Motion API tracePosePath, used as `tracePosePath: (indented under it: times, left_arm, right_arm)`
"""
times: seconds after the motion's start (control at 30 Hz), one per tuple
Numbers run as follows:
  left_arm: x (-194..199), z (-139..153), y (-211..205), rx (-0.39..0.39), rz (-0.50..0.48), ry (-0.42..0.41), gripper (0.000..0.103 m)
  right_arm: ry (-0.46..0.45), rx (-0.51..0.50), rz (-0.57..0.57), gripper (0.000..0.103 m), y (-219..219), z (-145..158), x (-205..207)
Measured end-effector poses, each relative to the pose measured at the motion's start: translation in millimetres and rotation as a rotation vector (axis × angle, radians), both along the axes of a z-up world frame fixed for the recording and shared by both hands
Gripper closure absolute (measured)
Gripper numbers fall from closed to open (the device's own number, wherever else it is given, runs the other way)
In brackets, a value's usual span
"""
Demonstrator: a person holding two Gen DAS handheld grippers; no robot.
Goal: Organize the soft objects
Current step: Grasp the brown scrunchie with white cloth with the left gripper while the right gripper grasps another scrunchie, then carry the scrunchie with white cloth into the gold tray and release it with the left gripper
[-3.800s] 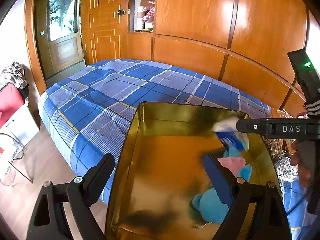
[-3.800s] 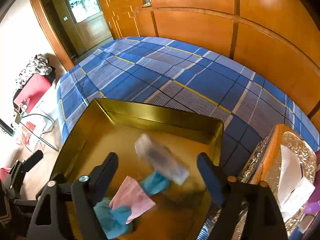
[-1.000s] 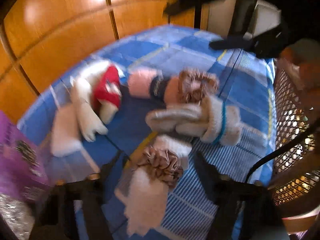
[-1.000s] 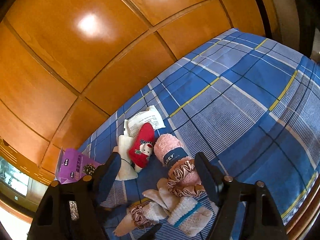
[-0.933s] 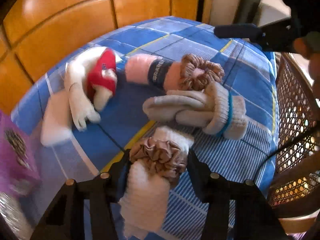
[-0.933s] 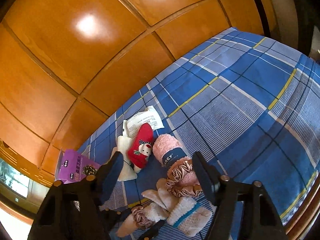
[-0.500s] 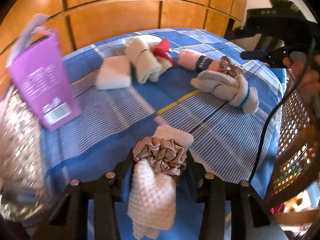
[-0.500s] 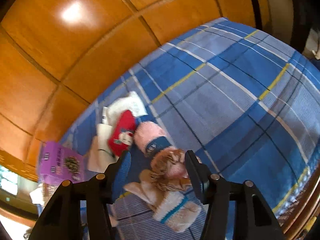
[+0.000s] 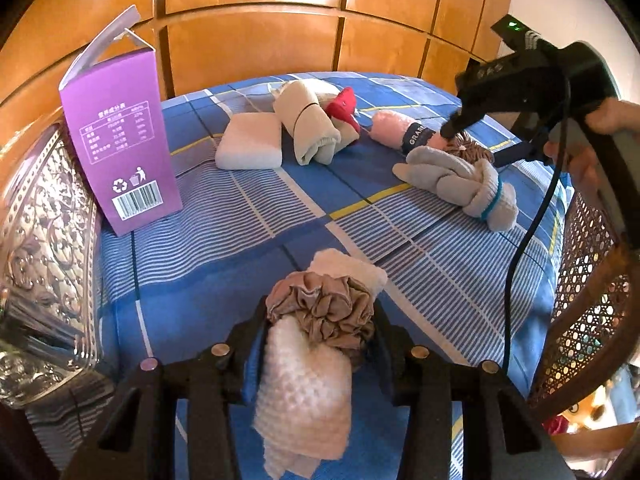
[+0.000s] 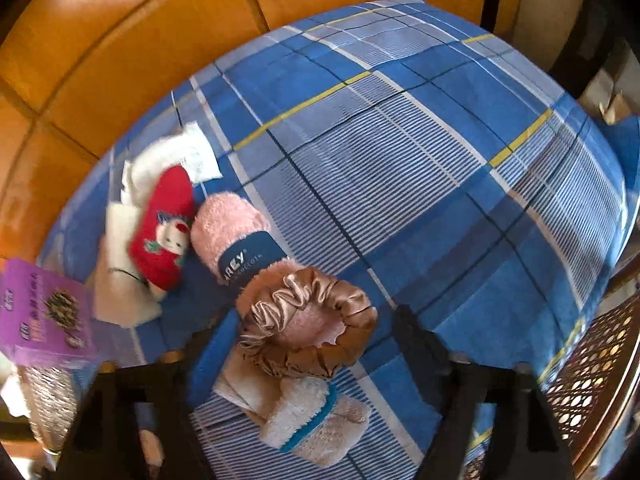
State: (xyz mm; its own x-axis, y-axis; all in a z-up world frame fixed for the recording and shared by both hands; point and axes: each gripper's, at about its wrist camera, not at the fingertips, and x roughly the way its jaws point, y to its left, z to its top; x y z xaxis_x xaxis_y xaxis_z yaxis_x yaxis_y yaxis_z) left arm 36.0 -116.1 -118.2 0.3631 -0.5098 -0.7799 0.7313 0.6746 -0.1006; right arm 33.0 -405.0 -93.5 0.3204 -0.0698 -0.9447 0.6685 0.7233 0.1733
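Observation:
My left gripper (image 9: 318,332) is shut on a cream rolled cloth (image 9: 304,392) with a brown satin scrunchie (image 9: 324,304) around it, held just above the blue plaid bed cover (image 9: 224,240). My right gripper (image 10: 306,336) points down over a pink rolled towel (image 10: 232,232) ringed by another brown scrunchie (image 10: 308,320). Its jaws are closing and straddle the scrunchie end, with a gap left on both sides. In the left wrist view, that right gripper (image 9: 472,128) hovers at the pink towel (image 9: 400,128). A grey sock bundle (image 10: 312,420) with a teal band lies right beside it.
A red sock (image 10: 164,236), a cream sock roll (image 9: 308,120) and a white pad (image 9: 250,146) lie near the wooden headboard. A purple carton (image 9: 120,136) stands at the left next to a silver embossed box (image 9: 44,260). Wicker caning (image 9: 588,300) borders the right.
My left gripper closed on the cream roll and carried it away from the pile. My right gripper tipped down over the pink towel's scrunchie end and its jaws narrowed.

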Motion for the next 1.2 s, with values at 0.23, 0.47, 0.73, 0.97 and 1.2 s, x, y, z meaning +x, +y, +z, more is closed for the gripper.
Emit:
tracePosePath:
  times: [0.23,0.47,0.73,0.97,1.2]
  left_arm:
    - [-0.9,2.0,-1.5,0.020,0.006,-0.006,0.059]
    - [5.2,41.3,-12.9,-0.017,-0.015,-0.023,0.061]
    - [68.6,116.0,-51.4,-0.068,0.001,-0.084,0.061]
    - [172.8,163.8,-40.7,-0.042,0.211,-0.126,0.060]
    - [220.9,187.3,87.7,-0.038,0.538,-0.198,0.060]
  right_arm:
    - [-0.114,-0.081,0.053,0.090,15.7,19.6,-8.2]
    - [-0.275,-0.111,0.104,0.090,23.5,38.9,-16.0]
    - [-0.307,-0.143,0.170,0.090,38.2,44.8,-13.3]
    - [-0.326,-0.140,0.192,0.090,41.0,45.7,-12.5]
    - [-0.336,-0.145,0.211,0.090,44.6,46.6,-9.7]
